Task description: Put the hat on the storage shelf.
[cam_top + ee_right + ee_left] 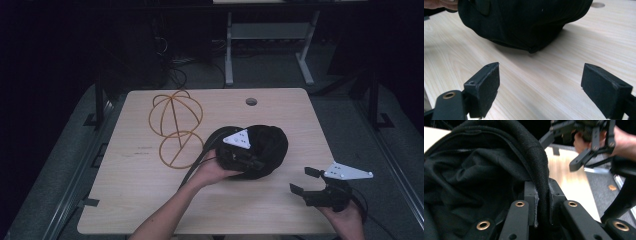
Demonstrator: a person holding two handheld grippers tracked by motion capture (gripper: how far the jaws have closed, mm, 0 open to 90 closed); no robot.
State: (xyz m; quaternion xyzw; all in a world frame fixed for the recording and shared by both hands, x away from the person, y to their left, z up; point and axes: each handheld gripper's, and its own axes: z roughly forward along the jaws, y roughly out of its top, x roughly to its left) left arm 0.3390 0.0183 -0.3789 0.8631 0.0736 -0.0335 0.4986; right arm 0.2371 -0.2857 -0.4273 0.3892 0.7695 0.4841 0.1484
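We find the black hat (pixel 265 142) mid-table (pixel 140 200), beside a wire stand (pixel 175 127). The left gripper (pixel 541 202) pinches the hat's rim between its pads. The right gripper (pixel 302 180) hovers nearby, jaws spread wide apart.

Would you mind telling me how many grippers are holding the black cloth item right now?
1. The left gripper is clamped on the rim of the black cloth item at mid-table. The right gripper hangs open to its right, apart from it.
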